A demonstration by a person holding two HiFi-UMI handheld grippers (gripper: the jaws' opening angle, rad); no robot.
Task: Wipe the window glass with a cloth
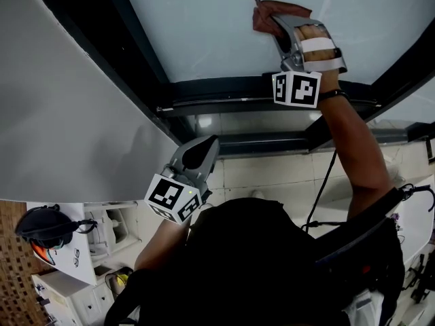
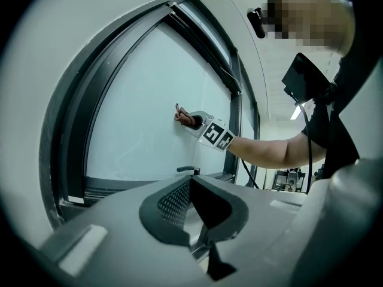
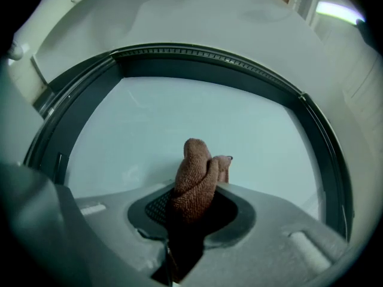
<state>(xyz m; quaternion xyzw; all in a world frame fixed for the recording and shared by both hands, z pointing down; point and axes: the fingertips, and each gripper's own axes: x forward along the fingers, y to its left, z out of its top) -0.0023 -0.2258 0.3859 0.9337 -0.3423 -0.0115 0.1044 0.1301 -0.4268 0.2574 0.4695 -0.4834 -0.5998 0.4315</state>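
Note:
A brown cloth (image 1: 275, 11) is pressed against the pale window glass (image 1: 204, 26), bunched between the jaws of my right gripper (image 1: 280, 23), which is shut on it high on the pane. In the right gripper view the cloth (image 3: 195, 181) stands up out of the jaws in front of the glass (image 3: 179, 115). My left gripper (image 1: 202, 149) hangs lower, below the window frame and away from the glass, with its jaws together and nothing in them. The left gripper view shows its own jaws (image 2: 194, 203) and, further off, the cloth (image 2: 182, 117) on the glass (image 2: 131, 130).
A dark window frame (image 1: 224, 104) runs under the pane, with a handle (image 2: 187, 170) on its lower rail. A white slanted wall panel (image 1: 68, 114) fills the left side. Below are a tiled ledge (image 1: 272, 175), a white cabinet (image 1: 68, 277) and a dark headset (image 1: 44, 226).

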